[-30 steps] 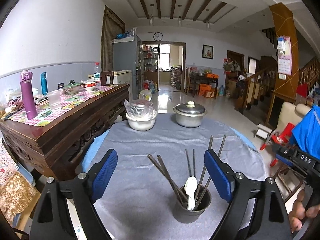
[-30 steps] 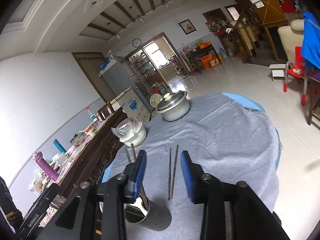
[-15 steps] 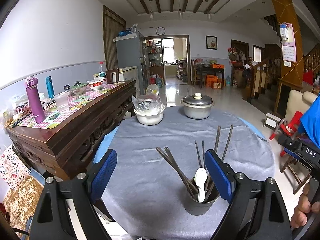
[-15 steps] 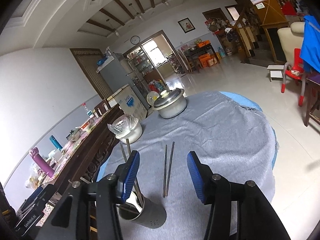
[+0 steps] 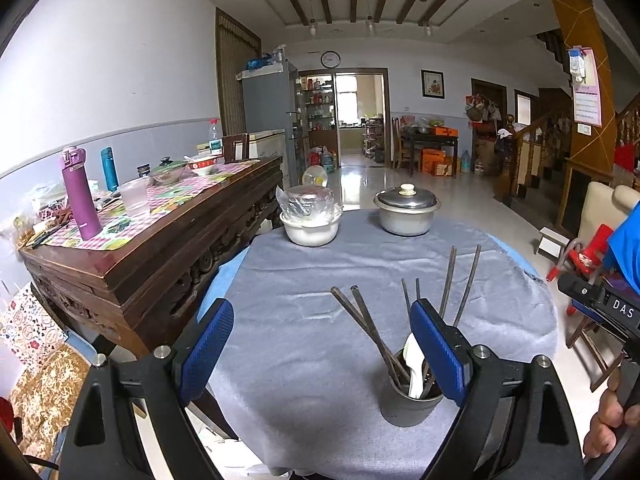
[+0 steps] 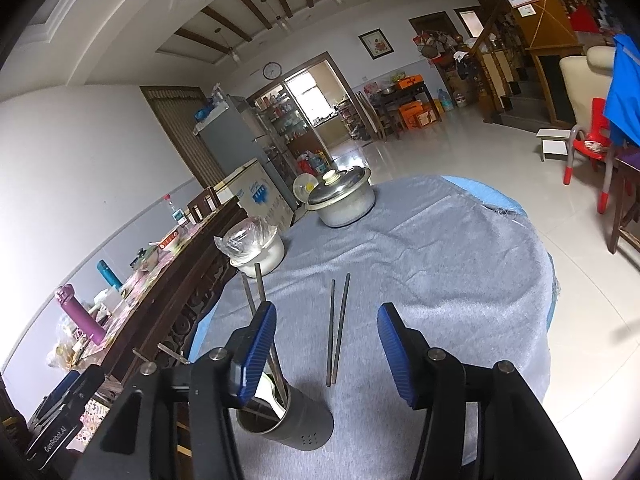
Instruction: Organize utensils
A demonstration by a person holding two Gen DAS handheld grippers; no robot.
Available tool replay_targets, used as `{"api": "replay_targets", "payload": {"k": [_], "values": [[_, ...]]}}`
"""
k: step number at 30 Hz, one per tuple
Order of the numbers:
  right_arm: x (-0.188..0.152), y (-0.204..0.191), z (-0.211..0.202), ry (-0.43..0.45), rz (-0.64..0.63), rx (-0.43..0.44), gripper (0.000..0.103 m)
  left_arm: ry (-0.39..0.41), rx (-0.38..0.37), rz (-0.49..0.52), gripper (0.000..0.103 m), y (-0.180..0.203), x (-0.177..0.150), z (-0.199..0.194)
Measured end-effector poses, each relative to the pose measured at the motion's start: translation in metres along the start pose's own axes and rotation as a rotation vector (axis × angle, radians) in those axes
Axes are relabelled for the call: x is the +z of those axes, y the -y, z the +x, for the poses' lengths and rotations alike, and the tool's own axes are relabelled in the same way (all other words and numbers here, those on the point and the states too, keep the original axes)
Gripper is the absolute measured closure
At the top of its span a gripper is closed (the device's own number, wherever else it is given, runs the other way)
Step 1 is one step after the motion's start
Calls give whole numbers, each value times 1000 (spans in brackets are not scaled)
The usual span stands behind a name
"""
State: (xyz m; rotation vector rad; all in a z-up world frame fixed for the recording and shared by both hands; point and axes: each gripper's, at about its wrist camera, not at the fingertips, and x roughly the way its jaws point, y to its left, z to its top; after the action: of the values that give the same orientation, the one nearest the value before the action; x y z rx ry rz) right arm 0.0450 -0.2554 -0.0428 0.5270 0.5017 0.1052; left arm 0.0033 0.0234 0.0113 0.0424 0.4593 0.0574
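- The left claw hangs low over the near edge of the surface, tipped gently downward, its blue pads spread wide with nothing between them
- The right claw tilts down the same way, rolled a little to one side; its jaws are opening and no utensil sits between the pads
- In the left wrist view a hand grips the right tool's handle at the right edge, and white letters "DAS" can be read on that tool's black body
- In the right wrist view the left tool's black body shows at the lower left with "GenRobot.AI" printed on it
- The dark metal cup stands on the grey cloth just beside the left claw's right pad; in the right wrist view it sits under the right claw's left pad
- Inside the cup stand several chopsticks, fanned outward, and a white spoon
- A loose pair of chopsticks lies flat on the cloth just past the cup, ahead of the right claw's gap
- Farther back sit a white bowl with a plastic bag and a lidded steel pot, apart from each other
- A purple bottle stands on the wooden sideboard to the left; its label is too small to read
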Motion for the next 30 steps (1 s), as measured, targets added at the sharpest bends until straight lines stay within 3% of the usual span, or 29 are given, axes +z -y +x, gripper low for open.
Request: {"api": "replay_targets", "payload": {"k": [30], "values": [[-9, -13, 8, -36, -30, -1, 46, -41, 55, -29, 13, -24, -12, 8]]}}
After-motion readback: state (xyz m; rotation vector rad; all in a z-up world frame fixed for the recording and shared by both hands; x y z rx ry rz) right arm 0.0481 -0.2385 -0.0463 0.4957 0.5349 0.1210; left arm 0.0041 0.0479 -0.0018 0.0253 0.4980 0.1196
